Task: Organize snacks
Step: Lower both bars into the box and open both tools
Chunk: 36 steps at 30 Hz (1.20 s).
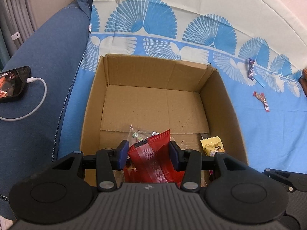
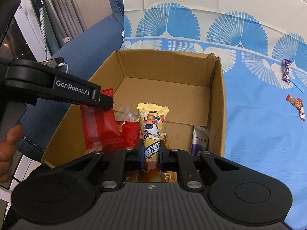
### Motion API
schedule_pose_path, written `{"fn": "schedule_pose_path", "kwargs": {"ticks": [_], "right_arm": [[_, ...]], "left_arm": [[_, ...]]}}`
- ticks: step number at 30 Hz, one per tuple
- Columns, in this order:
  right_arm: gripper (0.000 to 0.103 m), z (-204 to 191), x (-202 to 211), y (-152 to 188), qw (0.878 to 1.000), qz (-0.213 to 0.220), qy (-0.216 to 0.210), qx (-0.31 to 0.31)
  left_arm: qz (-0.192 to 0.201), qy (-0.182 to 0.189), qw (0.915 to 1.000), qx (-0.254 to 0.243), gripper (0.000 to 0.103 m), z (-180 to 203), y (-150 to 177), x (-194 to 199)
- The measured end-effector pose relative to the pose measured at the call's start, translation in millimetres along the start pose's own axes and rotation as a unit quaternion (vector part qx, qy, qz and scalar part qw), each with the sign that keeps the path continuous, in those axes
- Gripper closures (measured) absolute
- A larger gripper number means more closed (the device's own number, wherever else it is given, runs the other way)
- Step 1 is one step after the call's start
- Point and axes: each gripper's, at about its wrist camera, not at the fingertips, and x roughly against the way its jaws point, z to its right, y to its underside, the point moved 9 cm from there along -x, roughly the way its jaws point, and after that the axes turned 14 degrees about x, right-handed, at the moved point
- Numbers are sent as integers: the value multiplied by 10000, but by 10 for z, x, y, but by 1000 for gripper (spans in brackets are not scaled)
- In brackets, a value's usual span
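An open cardboard box (image 1: 218, 99) (image 2: 217, 103) sits on a blue patterned cloth. My left gripper (image 1: 148, 154) is shut on a red snack packet (image 1: 153, 159) and holds it over the box's near end; the packet also shows in the right wrist view (image 2: 99, 126), hanging from the left gripper (image 2: 104, 100). My right gripper (image 2: 152, 153) is shut on a yellow cartoon snack packet (image 2: 152, 126) over the box's near side. In the box lie a clear wrapper (image 1: 140, 134), a yellow packet (image 1: 212, 145), another red packet (image 2: 130, 134) and a white packet (image 2: 199, 140).
Two small wrapped candies lie on the cloth right of the box: a purple one (image 1: 250, 69) (image 2: 287, 71) and a red one (image 1: 262, 100) (image 2: 296, 106). A phone (image 1: 14, 84) on a white cable (image 1: 38, 99) rests on the blue sofa arm at left.
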Motion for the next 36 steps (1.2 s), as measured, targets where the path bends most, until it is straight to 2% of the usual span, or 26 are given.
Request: {"fn": "schedule_pose_path", "kwargs": {"ticks": [16,17,18,19,20,21,23,28,36], "right_arm": [[87,65,-175,11,9998,-151,34,-89],[85,69,-182,11,9998,-157,34,-97],[84,71,-188,8,9998,-154,22,-116],[78,78,-193,3,9998,-153,14,-153],[60,82,-200,5,9996,-201,-8,-190],[40,88,-197,6,9995,-236,11,-218],[30,92,-158,7,9996,-184,86,-208],[25,26,-13,97,9996,-258,100,-94],[21,-200,354,274,9996,-283,52,-42]], "left_arm": [[-150,-137,9998,-75,52,-3,-15,-268],[-157,-139,9997,-94,51,2,-10,-280],[-158,-145,9997,-131,45,4,-14,-291],[-144,-203,9995,-185,38,-1,-21,-301],[-118,-258,9993,-242,12,-2,-20,-296],[-85,-310,9990,-306,1,-8,-17,-283],[31,-293,9988,-404,0,-12,5,-220],[-62,-494,9965,-664,0,-93,207,-113],[0,-639,9974,-343,0,-290,557,321]]}}
